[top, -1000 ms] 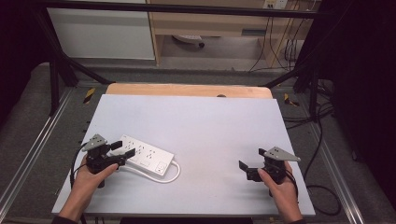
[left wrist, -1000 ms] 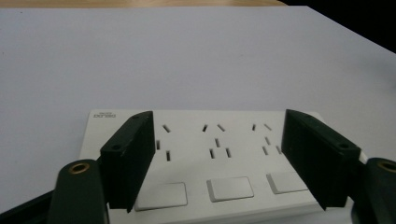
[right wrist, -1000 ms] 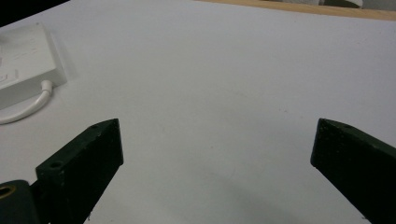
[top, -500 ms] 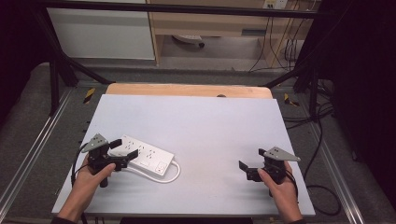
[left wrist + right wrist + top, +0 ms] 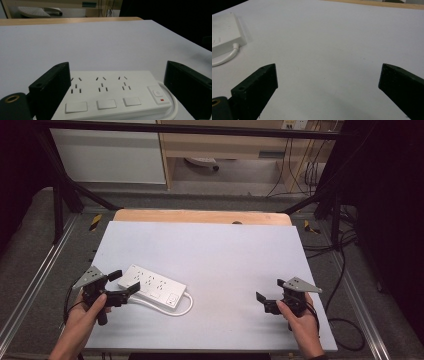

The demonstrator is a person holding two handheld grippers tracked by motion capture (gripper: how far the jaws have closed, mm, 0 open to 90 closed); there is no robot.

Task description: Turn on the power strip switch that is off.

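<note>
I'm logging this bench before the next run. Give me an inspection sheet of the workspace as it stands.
Surface: white table top, wooden strip along its far edge.
Job's things: white power strip lying flat at the near left, three socket groups facing up, switch at one end.
Clutter: nothing seen.
Grippers: left gripper open, jaws just opened, standing at the strip's end without pressing it; right gripper open, nothing between the jaws.
Cables: strip's white cord loops beside it; black cables hang at the far right.
Surroundings: dark frame, grey floor, cabinet behind.
</note>
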